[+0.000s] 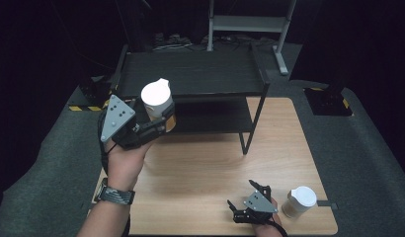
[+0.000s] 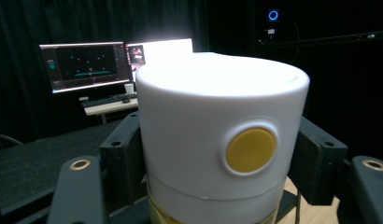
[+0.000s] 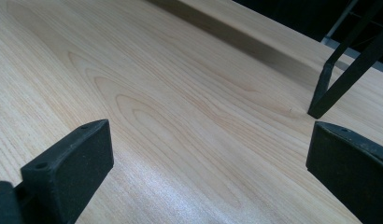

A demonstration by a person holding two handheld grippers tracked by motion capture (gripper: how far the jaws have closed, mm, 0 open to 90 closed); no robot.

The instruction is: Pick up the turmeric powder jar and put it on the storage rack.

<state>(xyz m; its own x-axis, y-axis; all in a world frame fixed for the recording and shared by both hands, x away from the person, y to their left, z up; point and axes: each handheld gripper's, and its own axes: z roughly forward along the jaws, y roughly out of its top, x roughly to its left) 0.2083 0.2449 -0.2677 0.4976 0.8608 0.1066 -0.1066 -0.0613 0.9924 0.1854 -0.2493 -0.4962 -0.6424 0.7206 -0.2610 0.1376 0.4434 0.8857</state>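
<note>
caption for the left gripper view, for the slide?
Left gripper clamps a white-lidded cup with a yellow dot, monitors lit behind.

hand-held gripper (image 3: 213,179): jaws wide apart | over wooden table (image 3: 180,93) | black rack leg (image 3: 341,77) ahead

Lab/recording studio: black curtains (image 2: 21,23) all round, desk with lit monitors (image 2: 84,65) and keyboard (image 2: 108,99), black metal rack (image 1: 190,74) at the wooden table's (image 1: 200,173) far edge.

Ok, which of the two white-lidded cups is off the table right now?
The cup clamped in the left gripper, raised in front of the black shelf. The other cup stands on the table beside the open right gripper.
</note>
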